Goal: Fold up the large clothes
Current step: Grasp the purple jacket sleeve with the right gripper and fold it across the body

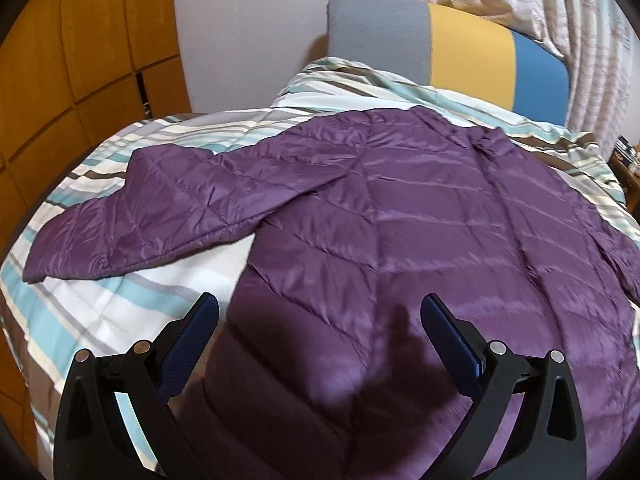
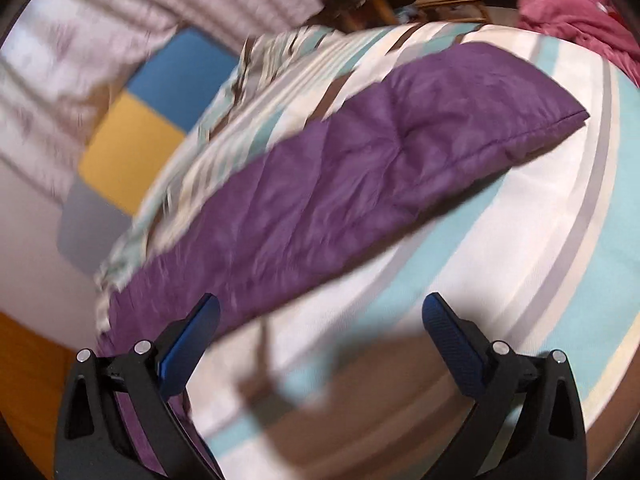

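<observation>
While the purple jacket (image 1: 400, 208) lies flat, left gripper (image 1: 319, 308) and right gripper (image 2: 320, 308) hover spread wide, holding nothing.

No text, label, brand, number or sign is showing legibly in either view; small items at two o'clock in the left wrist view are appearing too blurred to read.

Bare striped bedspread (image 2: 460, 264) beside the purple jacket (image 1: 400, 220); headboard (image 1: 460, 52) at the far end.
</observation>
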The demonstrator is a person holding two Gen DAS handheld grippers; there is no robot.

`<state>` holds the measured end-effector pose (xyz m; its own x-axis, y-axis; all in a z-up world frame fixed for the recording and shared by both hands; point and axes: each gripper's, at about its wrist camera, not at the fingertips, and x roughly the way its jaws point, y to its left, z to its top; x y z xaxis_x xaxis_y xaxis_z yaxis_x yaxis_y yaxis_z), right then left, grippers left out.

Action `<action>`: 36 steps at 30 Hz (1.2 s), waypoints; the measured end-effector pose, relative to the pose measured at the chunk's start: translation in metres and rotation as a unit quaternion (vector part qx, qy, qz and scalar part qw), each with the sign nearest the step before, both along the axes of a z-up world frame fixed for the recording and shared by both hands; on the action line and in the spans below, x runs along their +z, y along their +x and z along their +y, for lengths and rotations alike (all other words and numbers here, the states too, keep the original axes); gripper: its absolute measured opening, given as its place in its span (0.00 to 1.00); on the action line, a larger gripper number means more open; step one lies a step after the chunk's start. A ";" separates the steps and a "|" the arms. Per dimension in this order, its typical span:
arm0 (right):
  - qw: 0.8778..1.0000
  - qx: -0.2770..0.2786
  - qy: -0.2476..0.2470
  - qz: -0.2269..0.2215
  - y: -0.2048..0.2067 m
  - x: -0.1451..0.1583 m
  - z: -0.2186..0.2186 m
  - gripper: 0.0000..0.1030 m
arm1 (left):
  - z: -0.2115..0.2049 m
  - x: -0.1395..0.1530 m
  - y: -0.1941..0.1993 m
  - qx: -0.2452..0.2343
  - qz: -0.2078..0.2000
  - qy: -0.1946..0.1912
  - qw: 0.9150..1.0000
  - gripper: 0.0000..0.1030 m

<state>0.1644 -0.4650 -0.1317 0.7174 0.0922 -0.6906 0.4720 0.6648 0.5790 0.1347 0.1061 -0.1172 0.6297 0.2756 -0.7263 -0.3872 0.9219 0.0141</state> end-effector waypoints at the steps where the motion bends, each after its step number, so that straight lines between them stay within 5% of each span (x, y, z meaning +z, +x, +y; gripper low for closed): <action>1: 1.000 -0.009 0.001 -0.003 0.001 0.000 -0.005 0.98 | 0.002 -0.002 0.002 0.005 0.002 0.003 1.000 0.97; 13: 0.986 -0.158 0.045 -0.028 0.007 -0.004 -0.064 0.59 | 0.031 -0.035 0.016 0.042 0.046 -0.038 0.997 0.97; 18: 0.983 -0.180 0.032 -0.008 0.007 -0.006 -0.086 0.20 | 0.029 -0.039 0.016 0.042 0.050 -0.031 0.997 0.97; 26: 0.985 -0.114 -0.126 -0.008 0.029 0.028 -0.044 0.12 | 0.020 -0.042 0.023 0.043 0.063 -0.003 0.997 0.97; 30: 0.973 -0.070 -0.218 -0.019 0.045 0.049 0.001 0.11 | 0.019 -0.042 0.024 0.043 0.062 0.001 0.997 0.97; 36: 0.939 0.029 -0.337 -0.068 0.074 0.078 0.095 0.10 | 0.024 -0.044 0.021 0.043 0.055 -0.019 0.997 0.97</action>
<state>0.2388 -0.3702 -0.0542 0.8108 -0.2906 -0.5080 0.3754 0.9242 0.0706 0.1561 0.1300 -0.1611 0.5201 0.2957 -0.8013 -0.4631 0.8859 0.0264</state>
